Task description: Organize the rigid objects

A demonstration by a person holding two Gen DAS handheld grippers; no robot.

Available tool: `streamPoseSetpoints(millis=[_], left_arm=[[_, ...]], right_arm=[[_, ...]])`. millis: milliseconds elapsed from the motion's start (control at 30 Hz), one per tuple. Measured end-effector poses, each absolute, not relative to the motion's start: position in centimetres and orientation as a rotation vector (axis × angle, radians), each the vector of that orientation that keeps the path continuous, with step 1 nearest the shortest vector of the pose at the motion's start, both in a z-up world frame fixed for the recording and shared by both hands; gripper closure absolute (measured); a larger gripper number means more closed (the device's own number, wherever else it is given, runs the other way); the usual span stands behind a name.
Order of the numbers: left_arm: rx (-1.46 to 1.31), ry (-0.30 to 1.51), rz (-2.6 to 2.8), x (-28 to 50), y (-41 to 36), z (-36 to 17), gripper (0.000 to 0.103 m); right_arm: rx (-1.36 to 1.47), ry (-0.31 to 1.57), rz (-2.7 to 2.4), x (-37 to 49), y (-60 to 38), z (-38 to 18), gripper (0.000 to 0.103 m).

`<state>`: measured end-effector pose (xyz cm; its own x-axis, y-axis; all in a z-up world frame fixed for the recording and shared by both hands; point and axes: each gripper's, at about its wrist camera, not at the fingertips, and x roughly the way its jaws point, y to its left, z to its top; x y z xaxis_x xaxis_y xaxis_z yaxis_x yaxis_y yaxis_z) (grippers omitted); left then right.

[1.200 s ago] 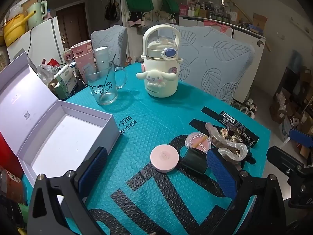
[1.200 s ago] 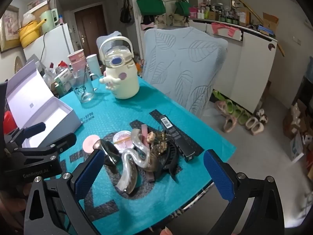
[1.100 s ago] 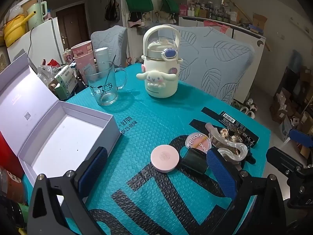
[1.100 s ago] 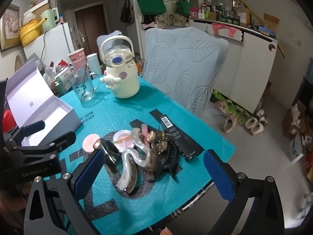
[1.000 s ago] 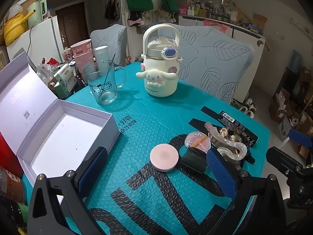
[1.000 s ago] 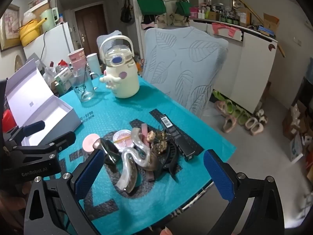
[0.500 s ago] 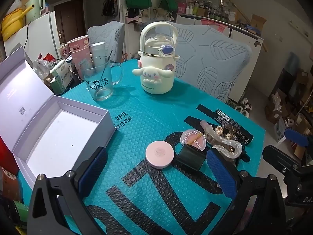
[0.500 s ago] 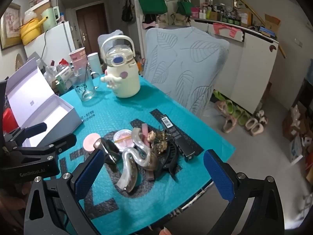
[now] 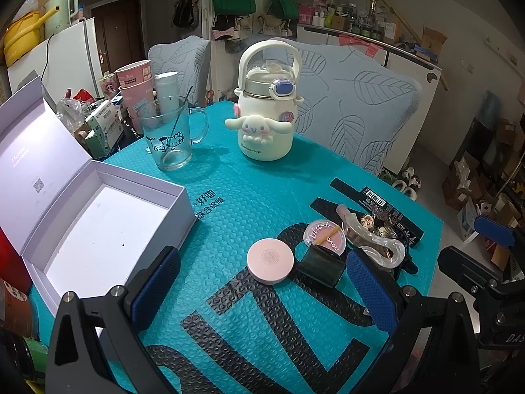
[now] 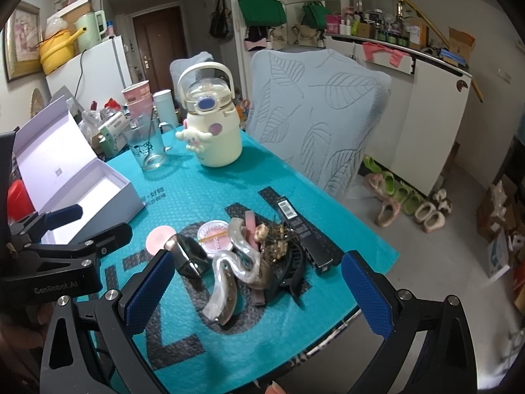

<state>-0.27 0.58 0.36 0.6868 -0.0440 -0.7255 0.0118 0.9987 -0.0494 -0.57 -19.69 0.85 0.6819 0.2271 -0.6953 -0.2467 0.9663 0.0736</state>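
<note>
Both views have barely shifted since the earlier frames; the left camera has risen slightly. Left gripper [image 9: 262, 290] hangs wide open and empty above the teal mat [image 9: 229, 203], as does the right gripper [image 10: 256, 284]. Just ahead lie a pink compact [image 9: 270, 261], a dark case [image 9: 321, 264], and a clip pile [image 10: 259, 249]. Left sits an open box [image 9: 108, 220]; farther back, mug [image 9: 167, 141] and bottle [image 9: 265, 121].

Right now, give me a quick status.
Left gripper open, empty. Right gripper open, empty. Pink compact and hair clips untouched on mat; white box open. Nothing blocking.
</note>
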Motion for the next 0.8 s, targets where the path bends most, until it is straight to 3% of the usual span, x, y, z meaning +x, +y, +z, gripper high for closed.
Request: streamPoseSetpoints(millis=[800], left_arm=[[-0.044,0.821,-0.045,-0.45,0.50,0.68,0.000]], right_arm=[[-0.021,0.801,0.245,-0.37,-19.95,0.28,0.000]])
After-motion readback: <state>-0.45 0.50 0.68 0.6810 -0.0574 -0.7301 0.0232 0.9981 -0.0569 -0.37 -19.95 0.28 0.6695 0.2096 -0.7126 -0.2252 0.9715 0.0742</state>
